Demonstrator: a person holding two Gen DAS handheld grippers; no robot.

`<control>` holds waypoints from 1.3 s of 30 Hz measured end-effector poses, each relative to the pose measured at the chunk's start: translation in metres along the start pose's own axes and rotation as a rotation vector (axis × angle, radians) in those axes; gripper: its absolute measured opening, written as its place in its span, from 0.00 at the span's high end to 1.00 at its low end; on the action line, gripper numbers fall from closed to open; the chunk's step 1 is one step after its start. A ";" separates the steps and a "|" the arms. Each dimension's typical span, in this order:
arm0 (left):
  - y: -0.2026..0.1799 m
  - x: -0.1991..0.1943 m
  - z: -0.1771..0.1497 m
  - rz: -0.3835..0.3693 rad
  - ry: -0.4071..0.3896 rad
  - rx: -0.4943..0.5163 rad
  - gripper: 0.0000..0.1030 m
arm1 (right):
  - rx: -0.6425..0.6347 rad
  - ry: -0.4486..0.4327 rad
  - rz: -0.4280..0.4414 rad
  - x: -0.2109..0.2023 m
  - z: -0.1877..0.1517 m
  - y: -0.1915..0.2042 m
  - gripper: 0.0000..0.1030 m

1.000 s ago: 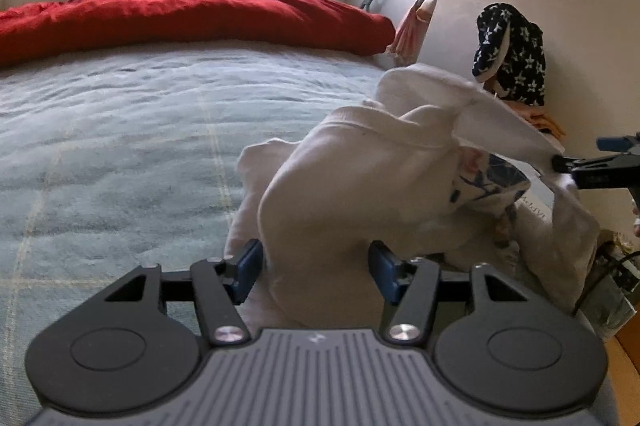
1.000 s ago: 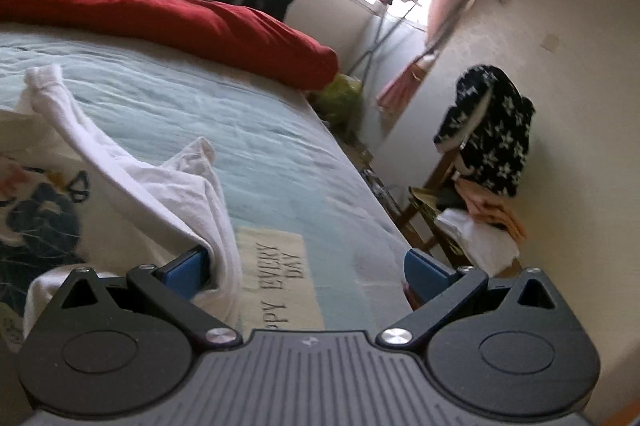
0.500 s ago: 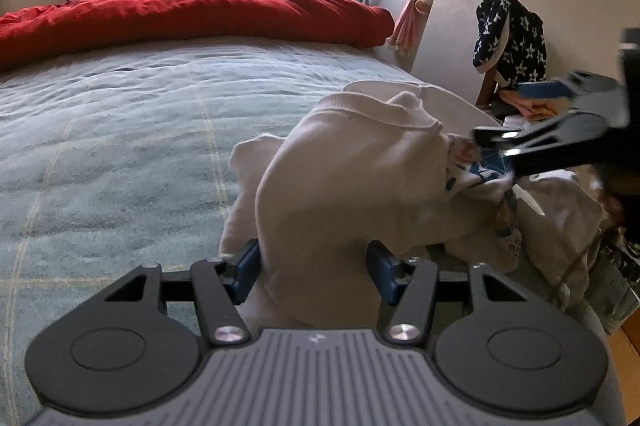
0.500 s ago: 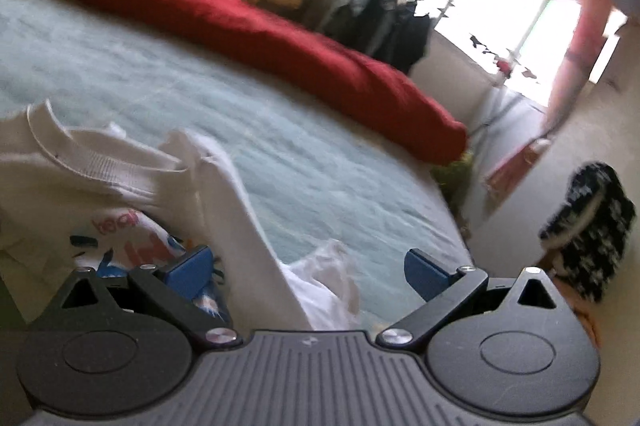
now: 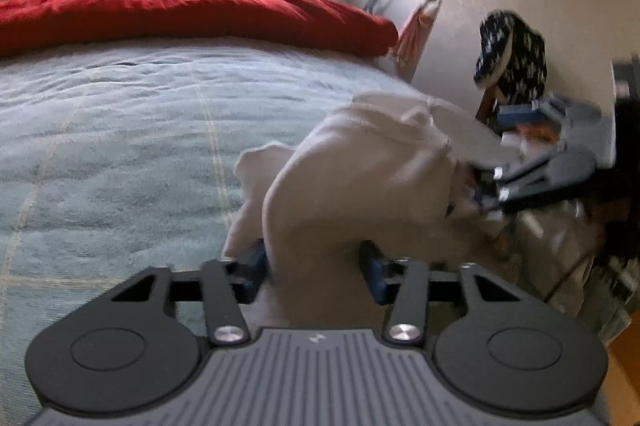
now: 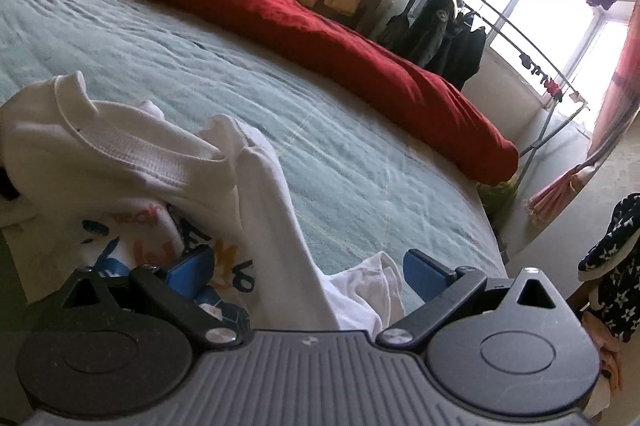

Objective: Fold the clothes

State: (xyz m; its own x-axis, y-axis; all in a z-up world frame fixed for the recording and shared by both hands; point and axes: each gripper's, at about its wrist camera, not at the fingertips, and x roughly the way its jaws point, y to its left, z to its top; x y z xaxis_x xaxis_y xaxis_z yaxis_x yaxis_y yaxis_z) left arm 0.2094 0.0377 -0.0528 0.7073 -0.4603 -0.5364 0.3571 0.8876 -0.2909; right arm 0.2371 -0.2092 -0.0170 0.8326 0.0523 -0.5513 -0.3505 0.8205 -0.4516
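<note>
Right claw [image 5: 486, 191] nearer, blurred against sweatshirt [image 5: 360, 185].

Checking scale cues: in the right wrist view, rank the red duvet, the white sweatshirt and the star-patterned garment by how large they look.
1. red duvet
2. white sweatshirt, though nearness to the camera inflates it, so first place is unsure
3. star-patterned garment, partly cut off at the frame edge
</note>
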 end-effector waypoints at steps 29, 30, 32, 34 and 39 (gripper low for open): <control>-0.008 -0.008 0.048 0.072 -0.098 0.156 0.89 | -0.123 0.108 0.018 0.032 0.024 -0.009 0.00; -0.009 -0.003 0.042 0.073 -0.083 0.163 0.89 | -0.117 0.120 0.023 0.037 0.025 -0.010 0.00; -0.008 0.006 0.030 0.071 -0.049 0.153 0.84 | -0.103 0.144 0.040 0.049 0.028 -0.010 0.00; -0.003 0.010 0.019 0.068 -0.013 0.130 0.81 | -0.077 0.171 0.067 0.060 0.031 -0.013 0.00; 0.002 0.021 0.006 0.070 0.059 0.144 0.80 | -0.080 0.239 0.035 0.069 0.030 -0.021 0.00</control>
State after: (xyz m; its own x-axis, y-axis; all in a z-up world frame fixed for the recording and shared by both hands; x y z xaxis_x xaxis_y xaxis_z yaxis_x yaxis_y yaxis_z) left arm 0.2286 0.0304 -0.0597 0.6977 -0.3937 -0.5985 0.3952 0.9084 -0.1368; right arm 0.3151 -0.2059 -0.0247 0.6977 -0.0639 -0.7135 -0.4179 0.7726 -0.4779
